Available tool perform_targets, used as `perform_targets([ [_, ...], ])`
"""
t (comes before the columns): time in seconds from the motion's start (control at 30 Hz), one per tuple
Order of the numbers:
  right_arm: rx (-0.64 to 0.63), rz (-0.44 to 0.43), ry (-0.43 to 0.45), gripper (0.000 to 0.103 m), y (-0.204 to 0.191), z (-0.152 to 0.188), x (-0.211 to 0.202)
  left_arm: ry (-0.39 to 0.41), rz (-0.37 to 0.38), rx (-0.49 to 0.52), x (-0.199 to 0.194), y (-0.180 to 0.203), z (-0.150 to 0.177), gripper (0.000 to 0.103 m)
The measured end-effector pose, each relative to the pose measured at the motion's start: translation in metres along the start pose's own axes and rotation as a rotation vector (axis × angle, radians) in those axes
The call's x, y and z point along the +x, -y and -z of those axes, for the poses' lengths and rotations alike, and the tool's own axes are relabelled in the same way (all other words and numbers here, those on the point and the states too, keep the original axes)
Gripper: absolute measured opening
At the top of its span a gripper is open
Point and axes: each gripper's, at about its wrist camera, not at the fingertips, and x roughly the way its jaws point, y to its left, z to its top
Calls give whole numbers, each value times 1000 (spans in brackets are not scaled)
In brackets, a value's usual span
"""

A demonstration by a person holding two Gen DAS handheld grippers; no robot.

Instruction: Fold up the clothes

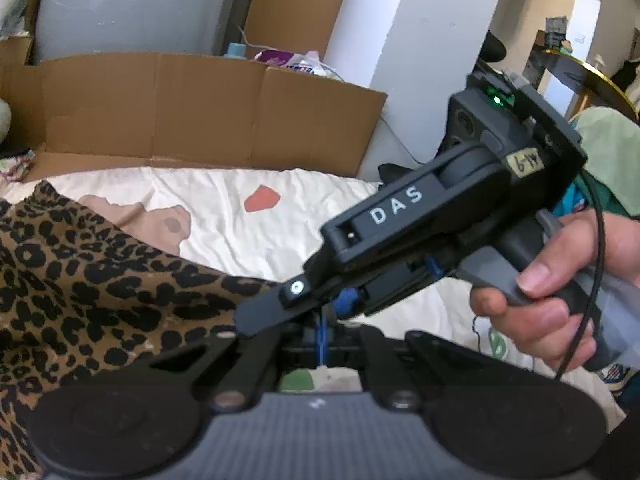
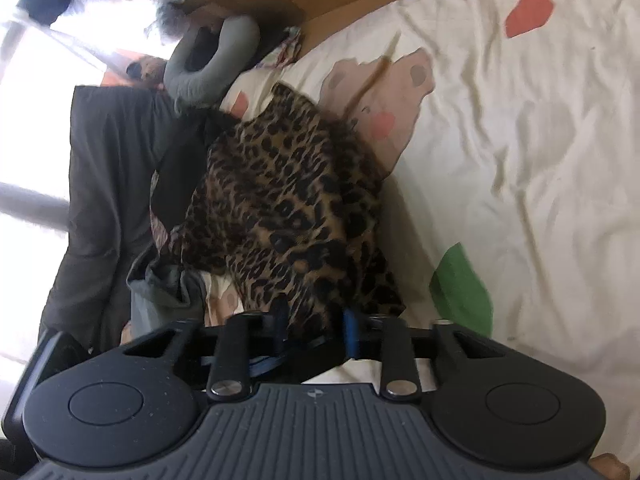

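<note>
Right gripper pinches a brown leopard-print garment bunched on the cream patterned bedsheet; the left gripper's state cannot be told. Fabric may slip from so small a bite.

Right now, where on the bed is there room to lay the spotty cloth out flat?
The open patch is the cream patterned bedsheet between the leopard-print garment and the brown cardboard box, around the red patch. It is crowded by the grey neck pillow and dark clothes.
</note>
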Motion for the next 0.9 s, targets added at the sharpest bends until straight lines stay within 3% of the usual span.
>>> perform_targets([
  [0.03, -2, 6, 8, 8, 1, -1, -2, -5, 12, -7, 0, 0, 0, 0],
  [0.1, -7, 18, 23, 4, 3, -3, -5, -14, 16, -7, 0, 1, 0, 0],
  [0.27, -22, 37, 61, 4, 7, -7, -15, -48, 15, -18, -2, -3, 1, 2],
  [0.47, -22, 65, 112, 3, 15, -13, -31, -73, -80, -103, -4, -26, -1, 9],
  [0.9, -6, 158, 204, 2, 29, -23, -61, -48, -230, -212, -30, -69, -5, 25],
])
